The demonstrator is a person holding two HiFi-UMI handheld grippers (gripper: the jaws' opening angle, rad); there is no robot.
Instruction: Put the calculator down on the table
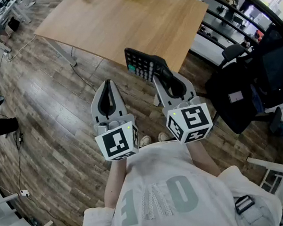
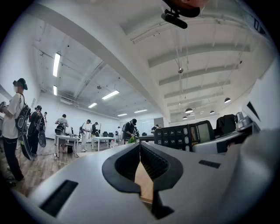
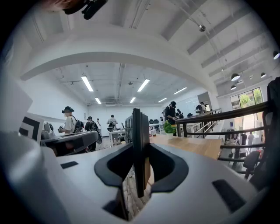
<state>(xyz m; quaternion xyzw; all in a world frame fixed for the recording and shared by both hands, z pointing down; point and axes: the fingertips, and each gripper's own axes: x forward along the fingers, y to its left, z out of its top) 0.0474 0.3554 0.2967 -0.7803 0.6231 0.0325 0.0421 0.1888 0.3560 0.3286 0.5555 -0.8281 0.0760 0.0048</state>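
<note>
A black calculator [image 1: 140, 65] stands on edge in the air, just off the near corner of the light wooden table [image 1: 132, 16]. My right gripper [image 1: 161, 72] is shut on its lower end. In the right gripper view the calculator [image 3: 137, 144] shows edge-on, clamped between the two pads of my right gripper [image 3: 138, 166], with the table [image 3: 197, 146] ahead to the right. My left gripper [image 1: 108, 84] hangs beside it on the left, apart from it, shut with nothing held. In the left gripper view that gripper's [image 2: 140, 146] tips meet, and the calculator's [image 2: 181, 136] keys and display face it from the right.
A black office chair with dark clothing [image 1: 242, 84] stands at the right, with a black railing [image 1: 221, 13] behind the table. A small potted plant [image 3: 169, 128] sits on the tabletop. Several people [image 2: 17, 118] stand around desks further back. Wood floor lies below.
</note>
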